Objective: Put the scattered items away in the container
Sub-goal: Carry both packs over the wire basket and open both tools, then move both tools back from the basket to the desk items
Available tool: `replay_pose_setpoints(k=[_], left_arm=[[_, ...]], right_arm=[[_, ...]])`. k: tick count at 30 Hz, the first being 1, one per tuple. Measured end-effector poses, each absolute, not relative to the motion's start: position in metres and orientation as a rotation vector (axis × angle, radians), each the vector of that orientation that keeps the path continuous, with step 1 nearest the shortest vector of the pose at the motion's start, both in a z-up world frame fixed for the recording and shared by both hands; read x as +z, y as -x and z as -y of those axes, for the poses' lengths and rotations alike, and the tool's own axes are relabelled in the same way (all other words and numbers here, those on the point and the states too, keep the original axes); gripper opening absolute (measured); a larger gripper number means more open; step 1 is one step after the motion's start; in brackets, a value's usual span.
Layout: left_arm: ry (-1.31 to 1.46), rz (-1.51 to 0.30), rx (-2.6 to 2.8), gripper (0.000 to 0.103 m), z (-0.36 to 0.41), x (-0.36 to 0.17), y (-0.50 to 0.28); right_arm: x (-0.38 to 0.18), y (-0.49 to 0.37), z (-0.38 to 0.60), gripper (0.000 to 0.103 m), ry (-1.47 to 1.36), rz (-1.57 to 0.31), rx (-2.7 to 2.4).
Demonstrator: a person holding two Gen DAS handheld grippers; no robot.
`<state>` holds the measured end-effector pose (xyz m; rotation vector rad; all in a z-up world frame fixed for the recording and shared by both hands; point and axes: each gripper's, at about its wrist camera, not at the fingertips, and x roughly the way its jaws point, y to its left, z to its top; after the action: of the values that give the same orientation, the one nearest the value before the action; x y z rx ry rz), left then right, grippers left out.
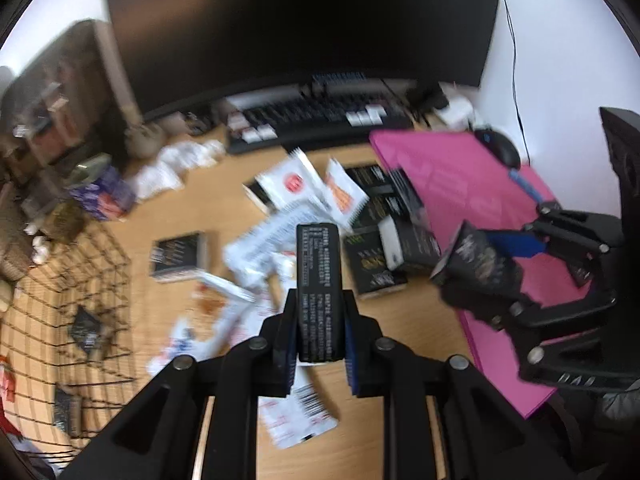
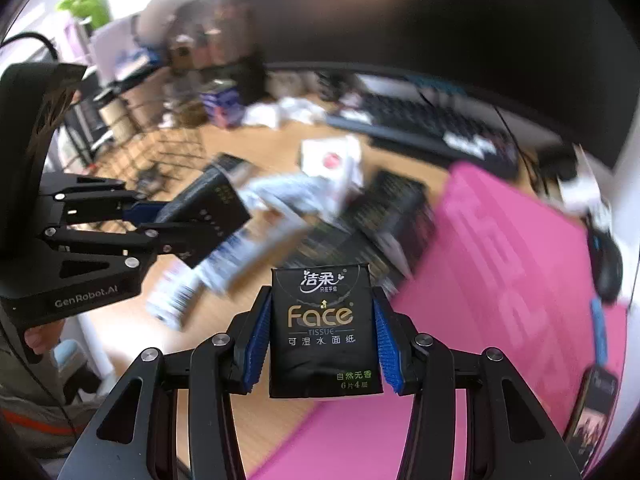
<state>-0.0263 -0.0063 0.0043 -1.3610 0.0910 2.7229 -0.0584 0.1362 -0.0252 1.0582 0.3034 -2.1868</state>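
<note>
My left gripper (image 1: 318,320) is shut on a black tissue pack (image 1: 319,292), held edge-on above the wooden desk (image 1: 424,332). It also shows in the right wrist view (image 2: 208,216). My right gripper (image 2: 322,336) is shut on another black "Face" tissue pack (image 2: 324,328), held over the edge of the pink mat (image 2: 500,280). It shows at the right of the left wrist view (image 1: 480,264). The black wire basket (image 1: 60,300) stands at the left, with a few dark packs inside. More black packs (image 1: 372,264) and white sachets (image 1: 296,184) lie scattered in the desk's middle.
A keyboard (image 1: 320,116) and a large dark monitor (image 1: 300,20) stand at the back. A mouse (image 1: 502,148) sits on the pink mat's far corner. A phone (image 2: 592,412) lies on the mat at right. Crumpled white paper (image 1: 180,164) and boxes clutter the back left.
</note>
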Motion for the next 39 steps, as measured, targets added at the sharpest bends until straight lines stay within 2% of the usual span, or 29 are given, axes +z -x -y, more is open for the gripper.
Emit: replay_pose_setpoints(k=[5, 10, 13, 17, 26, 28, 29, 30, 31, 33, 39], left_arm=[[1.263, -0.010, 2.883, 0.020, 0.064, 0.052, -0.005], [1.280, 0.083, 3.097, 0.020, 0.146, 0.075, -0.036], [1.354, 0.080, 3.223, 0.020, 0.189, 0.071, -0.050], [1.419, 0.215, 3.240, 0.020, 0.233, 0.059, -0.061], [1.467, 0.287, 3.219, 0.021, 0.257, 0.040, -0.060], [1.449, 0.267, 3.230, 0.035, 0.255, 0.039, -0.058], [1.446, 0.254, 3.238, 0.054, 0.254, 0.039, -0.058], [1.442, 0.236, 3.270, 0.068, 0.254, 0.040, -0.058], [1.431, 0.229, 3.291, 0.072, 0.254, 0.041, -0.058], [1.410, 0.235, 3.290, 0.075, 0.255, 0.042, -0.059], [1.398, 0.229, 3.283, 0.075, 0.249, 0.046, -0.059]], right_arm=[[0.020, 0.041, -0.070, 0.047, -0.910, -0.331, -2.077], [0.050, 0.021, 0.025, 0.047, -0.798, -0.376, -1.929], [0.056, 0.010, 0.082, 0.047, -0.762, -0.420, -1.853], [0.048, 0.007, 0.140, 0.047, -0.788, -0.429, -1.758], [0.025, 0.008, 0.174, 0.048, -0.828, -0.417, -1.687], [0.021, 0.009, 0.173, 0.049, -0.824, -0.437, -1.693], [0.021, 0.009, 0.173, 0.052, -0.813, -0.447, -1.705], [0.021, 0.010, 0.172, 0.059, -0.803, -0.451, -1.719], [0.021, 0.012, 0.170, 0.061, -0.797, -0.446, -1.733], [0.019, 0.019, 0.167, 0.066, -0.813, -0.415, -1.732], [0.020, 0.024, 0.161, 0.066, -0.834, -0.383, -1.726]])
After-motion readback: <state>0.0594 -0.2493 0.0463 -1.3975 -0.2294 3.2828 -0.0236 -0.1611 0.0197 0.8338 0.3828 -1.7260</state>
